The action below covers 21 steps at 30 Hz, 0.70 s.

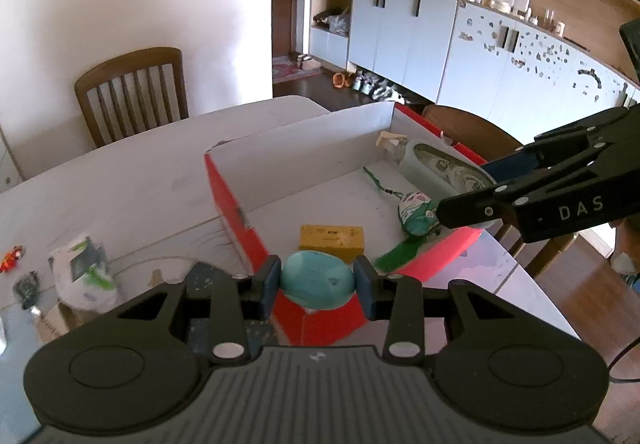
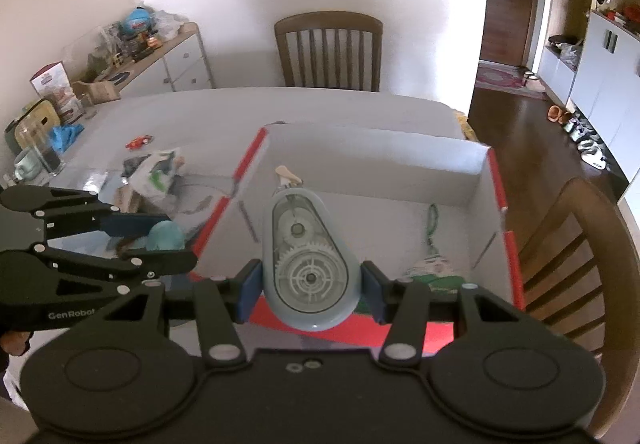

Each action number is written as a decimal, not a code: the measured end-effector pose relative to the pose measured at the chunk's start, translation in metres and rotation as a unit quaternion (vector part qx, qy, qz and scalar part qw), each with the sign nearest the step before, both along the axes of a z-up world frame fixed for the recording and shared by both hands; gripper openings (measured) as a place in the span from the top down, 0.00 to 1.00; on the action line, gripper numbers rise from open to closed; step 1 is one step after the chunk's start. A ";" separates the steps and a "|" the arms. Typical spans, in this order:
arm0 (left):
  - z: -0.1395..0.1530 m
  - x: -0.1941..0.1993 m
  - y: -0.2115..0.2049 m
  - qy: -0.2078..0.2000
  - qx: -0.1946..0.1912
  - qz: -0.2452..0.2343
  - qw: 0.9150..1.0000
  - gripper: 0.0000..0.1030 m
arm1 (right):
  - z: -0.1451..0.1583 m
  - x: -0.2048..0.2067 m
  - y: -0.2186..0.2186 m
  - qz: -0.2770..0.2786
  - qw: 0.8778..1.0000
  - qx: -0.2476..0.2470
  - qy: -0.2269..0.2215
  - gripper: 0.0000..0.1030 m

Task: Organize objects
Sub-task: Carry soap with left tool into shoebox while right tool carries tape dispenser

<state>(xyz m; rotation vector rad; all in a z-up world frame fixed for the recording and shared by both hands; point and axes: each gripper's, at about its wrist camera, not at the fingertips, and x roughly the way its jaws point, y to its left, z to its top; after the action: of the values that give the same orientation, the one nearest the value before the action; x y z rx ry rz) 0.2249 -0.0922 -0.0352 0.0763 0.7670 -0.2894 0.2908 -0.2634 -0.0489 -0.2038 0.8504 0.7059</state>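
Now the left gripper (image 1: 316,286) is clamped on a teal egg-shaped object (image 1: 316,284) and holds it above the near corner of the red box (image 1: 236,216). The right gripper (image 2: 310,286) is clamped on a grey correction tape dispenser (image 2: 306,256), its tip pointing to the far wall of the box. Inside the box a yellow block (image 1: 332,242) lies near the near corner, and a green and white pouch (image 1: 416,214) with a cord lies by the right edge; outside, on the tabletop (image 1: 140,168), is a white bag (image 1: 82,268) beside the box's left edge.

Teal egg-shaped lump (image 1: 316,284) and grey correction-tape dispenser (image 2: 308,260) (clear window, gears showing) held above red-sided box (image 1: 236,212).
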 end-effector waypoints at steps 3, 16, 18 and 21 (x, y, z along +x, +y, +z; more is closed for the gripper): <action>-0.002 0.016 -0.009 0.002 0.007 0.001 1.000 0.62 | -0.004 0.014 -0.004 -0.004 1.000 -0.004 -0.001 0.50; -0.010 0.095 -0.036 0.023 0.032 0.015 0.999 0.62 | -0.026 0.065 -0.004 -0.008 1.000 -0.025 0.015 0.50; -0.016 0.104 -0.040 0.029 0.044 0.013 0.999 0.62 | -0.032 0.071 -0.001 -0.008 0.999 -0.033 0.020 0.50; -0.026 0.119 -0.048 0.037 0.064 0.011 0.997 0.62 | -0.042 0.080 0.002 -0.009 0.999 -0.045 0.024 0.50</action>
<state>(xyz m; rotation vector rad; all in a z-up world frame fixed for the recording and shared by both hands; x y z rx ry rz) 0.3436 -0.1403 -0.0609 0.1796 0.8589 -0.2234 0.3711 -0.2615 -0.0905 -0.2593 0.9303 0.6584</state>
